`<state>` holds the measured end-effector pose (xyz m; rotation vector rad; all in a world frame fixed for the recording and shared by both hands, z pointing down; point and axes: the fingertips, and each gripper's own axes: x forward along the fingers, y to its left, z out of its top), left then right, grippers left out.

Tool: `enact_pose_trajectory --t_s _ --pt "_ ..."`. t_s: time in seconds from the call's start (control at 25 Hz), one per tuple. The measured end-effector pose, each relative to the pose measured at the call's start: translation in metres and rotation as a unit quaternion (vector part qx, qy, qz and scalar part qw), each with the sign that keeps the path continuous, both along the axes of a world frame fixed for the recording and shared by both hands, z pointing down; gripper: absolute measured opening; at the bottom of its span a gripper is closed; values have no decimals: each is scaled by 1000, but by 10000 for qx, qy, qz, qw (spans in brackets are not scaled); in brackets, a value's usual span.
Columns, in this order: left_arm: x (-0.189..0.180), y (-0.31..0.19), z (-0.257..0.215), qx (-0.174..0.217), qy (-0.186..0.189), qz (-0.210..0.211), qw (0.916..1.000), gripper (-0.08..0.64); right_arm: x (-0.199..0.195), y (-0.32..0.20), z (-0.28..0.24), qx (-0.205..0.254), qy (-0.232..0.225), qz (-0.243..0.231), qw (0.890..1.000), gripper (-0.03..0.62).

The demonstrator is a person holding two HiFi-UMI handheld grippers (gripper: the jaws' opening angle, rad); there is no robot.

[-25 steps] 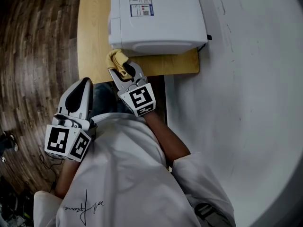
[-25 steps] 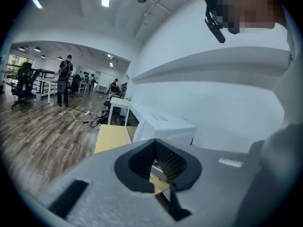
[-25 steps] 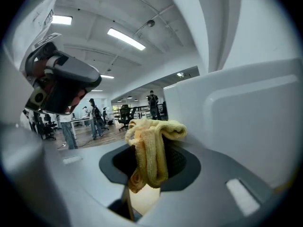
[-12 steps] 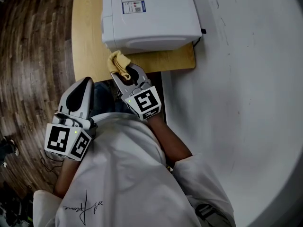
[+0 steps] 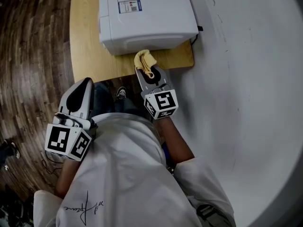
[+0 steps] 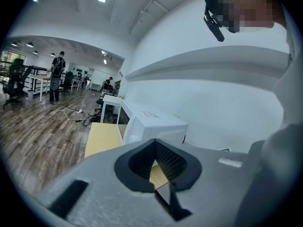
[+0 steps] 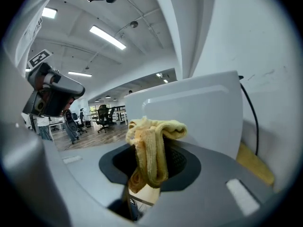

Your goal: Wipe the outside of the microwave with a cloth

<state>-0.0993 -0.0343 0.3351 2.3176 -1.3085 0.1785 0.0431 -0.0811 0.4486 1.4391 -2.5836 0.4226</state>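
In the upper centre of the head view, the right hand-held gripper (image 5: 147,72) is clamped on a bunched yellow cloth (image 5: 144,60), just at the near face of the white microwave (image 5: 147,18) on the desk (image 5: 85,46). The left hand-held gripper (image 5: 84,85) hangs at lower left, its jaws together and empty. Only a fold of the cloth looks pinched, so hard rubbing could drag it loose.

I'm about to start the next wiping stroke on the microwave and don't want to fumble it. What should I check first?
1. Cloth gripped: ok, the right gripper has its jaws shut on the yellow cloth.
2. Cloth against microwave: cannot tell; it sits right at the near face.
3. Left gripper out of the way: ok, shut, empty, back by the body.
4. Power cord clear: ok, at the far right corner.
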Motion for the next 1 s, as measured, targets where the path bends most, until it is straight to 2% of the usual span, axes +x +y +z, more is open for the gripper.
enact_pose_trajectory --t_s 0.48,0.8,1.0 --pt "0 0 1 -27 -89 9 10000 -9 108 -23 10 9 152 1334 9909 123" --pt "-2 -3 0 -13 -189 -35 9998 -9 149 -44 19 36 321 1757 9839 121" --pt "-4 -5 0 -19 -260 -86 9996 -9 168 -59 30 69 646 2052 9766 121"
